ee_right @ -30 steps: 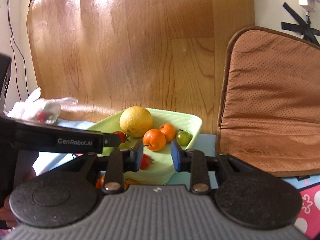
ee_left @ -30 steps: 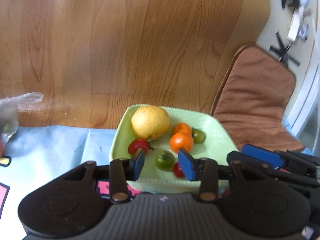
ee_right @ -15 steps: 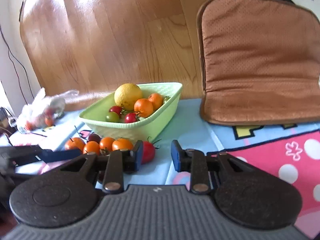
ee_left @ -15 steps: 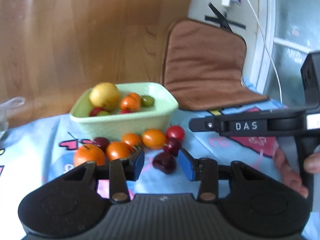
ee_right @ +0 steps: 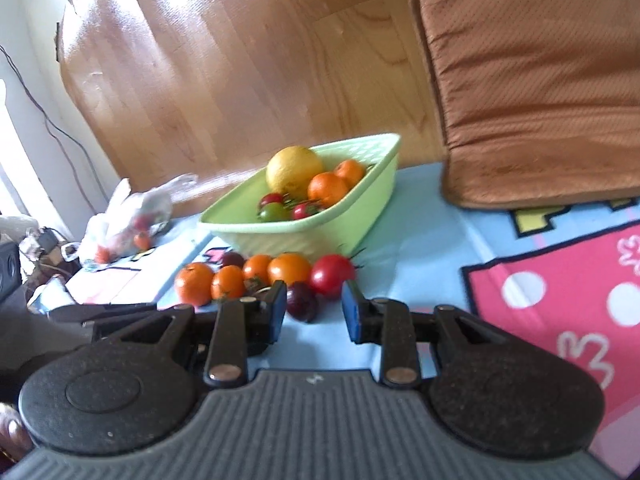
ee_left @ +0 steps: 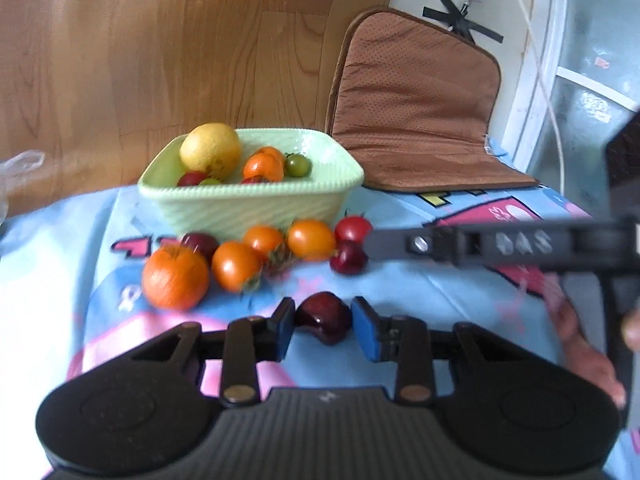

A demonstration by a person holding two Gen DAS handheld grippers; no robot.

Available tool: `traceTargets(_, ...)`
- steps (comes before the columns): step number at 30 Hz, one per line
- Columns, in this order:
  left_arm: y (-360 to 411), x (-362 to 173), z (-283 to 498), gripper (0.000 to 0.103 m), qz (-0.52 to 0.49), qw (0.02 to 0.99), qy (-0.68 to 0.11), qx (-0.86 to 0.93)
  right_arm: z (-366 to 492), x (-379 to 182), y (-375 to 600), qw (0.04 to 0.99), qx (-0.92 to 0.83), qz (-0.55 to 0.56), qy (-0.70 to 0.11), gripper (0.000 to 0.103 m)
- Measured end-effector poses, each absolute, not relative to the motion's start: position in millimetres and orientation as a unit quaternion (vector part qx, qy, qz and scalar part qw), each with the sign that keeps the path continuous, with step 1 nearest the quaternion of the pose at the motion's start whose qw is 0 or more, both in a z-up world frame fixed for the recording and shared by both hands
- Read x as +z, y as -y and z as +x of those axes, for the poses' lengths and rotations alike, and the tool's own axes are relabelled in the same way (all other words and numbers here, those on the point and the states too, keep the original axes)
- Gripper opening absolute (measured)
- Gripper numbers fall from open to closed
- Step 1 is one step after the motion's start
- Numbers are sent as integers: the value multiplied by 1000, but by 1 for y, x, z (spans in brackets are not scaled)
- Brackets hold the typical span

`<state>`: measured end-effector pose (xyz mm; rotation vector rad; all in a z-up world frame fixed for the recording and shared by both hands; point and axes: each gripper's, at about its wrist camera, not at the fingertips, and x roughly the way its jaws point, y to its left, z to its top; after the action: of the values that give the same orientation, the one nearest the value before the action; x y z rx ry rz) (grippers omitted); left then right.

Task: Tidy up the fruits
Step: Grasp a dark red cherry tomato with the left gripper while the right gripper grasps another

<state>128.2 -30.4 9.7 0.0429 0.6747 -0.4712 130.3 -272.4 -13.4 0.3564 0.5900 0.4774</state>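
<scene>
A pale green basket (ee_left: 256,204) (ee_right: 320,232) holds a yellow citrus (ee_left: 210,150), oranges and small tomatoes. In front of it lies a row of loose fruit: an orange (ee_left: 175,276), orange tomatoes (ee_left: 311,238), a red tomato (ee_right: 331,274) and dark plums (ee_left: 348,258). My left gripper (ee_left: 323,326) is open, its pads on either side of a dark red plum (ee_left: 325,316) on the cloth. My right gripper (ee_right: 313,312) is open, low over the cloth, with a dark plum (ee_right: 302,301) just ahead between its fingertips.
A brown seat cushion (ee_left: 416,108) (ee_right: 532,92) leans against the wall behind the basket on the right. A plastic bag with fruit (ee_right: 128,220) lies at the left. A wooden panel (ee_left: 160,40) stands behind. The patterned blue and pink cloth (ee_right: 560,300) covers the surface.
Both grippers have pulled back from over the basket and dropped to the loose fruit in front of it. The left gripper's pads now flank a dark plum.
</scene>
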Motion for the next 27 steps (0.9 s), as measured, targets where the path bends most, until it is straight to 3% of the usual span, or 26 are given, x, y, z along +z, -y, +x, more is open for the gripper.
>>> traceTargets(7,0,8,94,32,-19,919,-324,-222,136,-18,251,912,219,140,-316,33)
traceTargets(15,-8,9,92,32,-37,922,-319,-218,150,-20,247,906,196,179,-330,34)
traceTargets(18,-7,9,88,32,-29,923,-319,-211,146,-21,247,909,184,181,-327,27)
traceTargets(27,-17,7,53,32,-39,922,-320,-213,74,-15,254,918,195,149,-313,26)
